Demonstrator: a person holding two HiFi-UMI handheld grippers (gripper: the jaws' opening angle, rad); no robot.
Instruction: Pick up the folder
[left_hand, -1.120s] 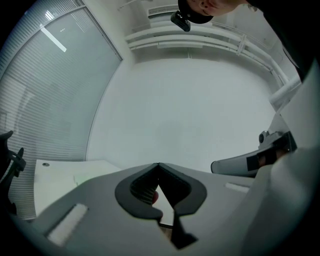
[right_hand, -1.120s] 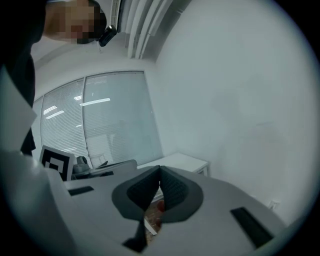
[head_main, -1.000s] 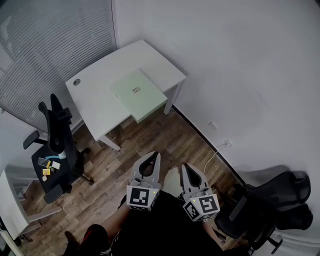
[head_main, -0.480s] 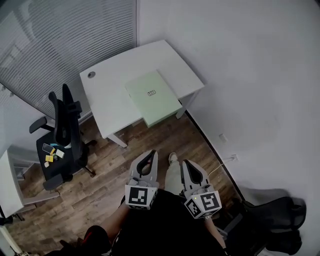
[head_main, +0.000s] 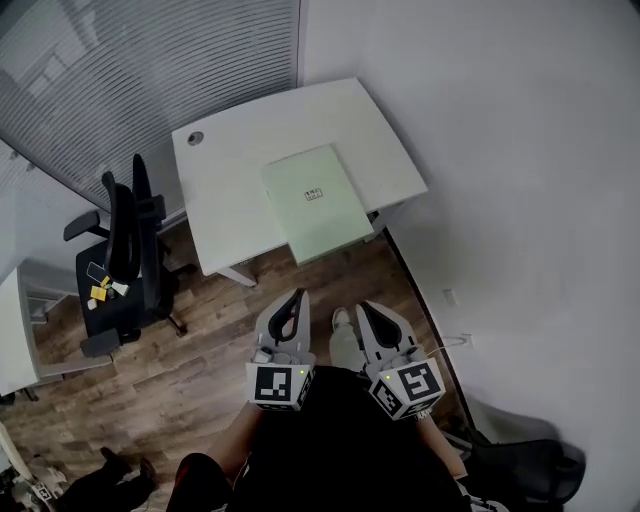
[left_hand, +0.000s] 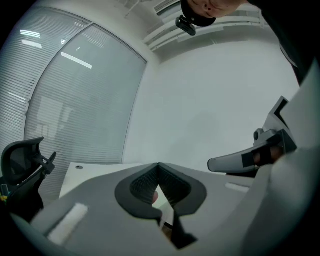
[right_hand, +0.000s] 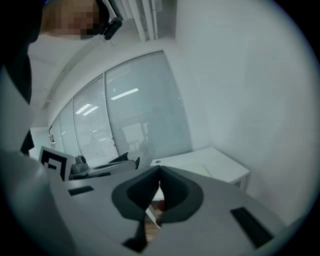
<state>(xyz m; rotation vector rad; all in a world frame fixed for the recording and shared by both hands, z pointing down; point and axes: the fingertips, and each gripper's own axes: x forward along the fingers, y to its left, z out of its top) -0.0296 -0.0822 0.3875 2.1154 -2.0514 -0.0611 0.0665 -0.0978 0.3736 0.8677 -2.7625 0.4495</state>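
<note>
Folder (head_main: 330, 215): pale green, one item, lying flat on the white tabletop (head_main: 235, 185) toward its near right part, its near end jutting past the near edge; small dark label at its middle

Left gripper (head_main: 296, 298): jaws clenched tip to tip, nothing between them; held over the wood floor (head_main: 200, 360), short of the tabletop's near edge and well apart from the folder, pointing toward it

Right gripper (head_main: 362, 308): jaws likewise clenched and empty; just beside the left gripper, also over the floor and clear of the tabletop

Round cable hole (head_main: 195, 138): at the tabletop's far left corner

Black office chair (head_main: 125, 250): off the tabletop's left edge, small yellow and white items on its seat

Slatted blinds (head_main: 130, 70): behind the tabletop's far left side
</note>
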